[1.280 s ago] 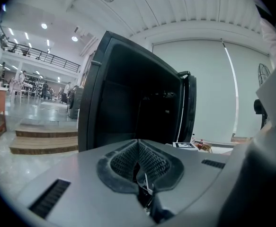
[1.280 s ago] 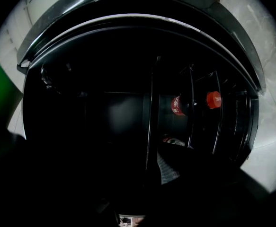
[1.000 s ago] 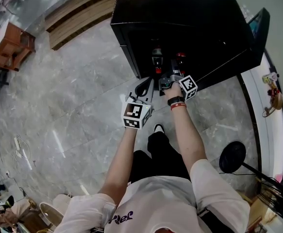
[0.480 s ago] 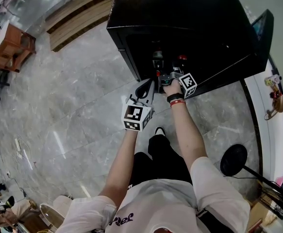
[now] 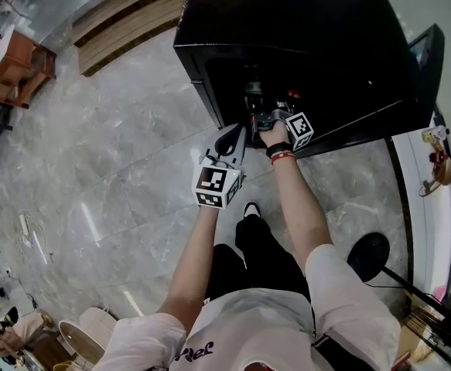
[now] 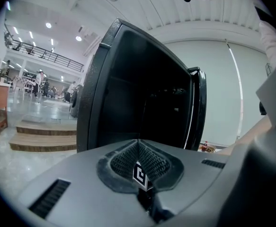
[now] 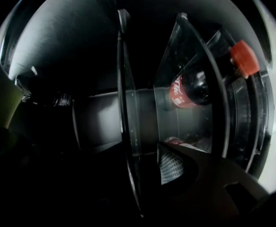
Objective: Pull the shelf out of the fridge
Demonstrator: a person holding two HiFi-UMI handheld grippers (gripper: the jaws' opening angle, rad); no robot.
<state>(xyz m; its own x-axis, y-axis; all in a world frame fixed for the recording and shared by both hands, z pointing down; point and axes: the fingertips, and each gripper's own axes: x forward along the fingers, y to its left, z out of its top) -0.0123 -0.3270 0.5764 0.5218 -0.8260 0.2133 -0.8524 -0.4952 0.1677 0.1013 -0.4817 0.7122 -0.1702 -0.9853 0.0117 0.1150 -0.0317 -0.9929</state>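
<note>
Right gripper view: the right gripper [image 7: 145,169], jaws apart, straddles the glass shelf [image 7: 127,126] edge inside the fridge [image 5: 302,37] at 12 o'clock; the left gripper [image 6: 140,173], at 7 o'clock, has its jaws pressed together on nothing.

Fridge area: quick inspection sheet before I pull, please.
Surface: grey marble floor.
Job's things: black fridge, door open; clear shelf seen edge-on, beside the one lit pad.
Clutter: red-capped bottle inside the fridge.
Grippers: right gripper reaches into the fridge, jaws apart, lit pad not touching the shelf; left gripper shut, empty, outside the fridge.
Cables: nothing seen.
Surroundings: wooden steps; round black stand base.
</note>
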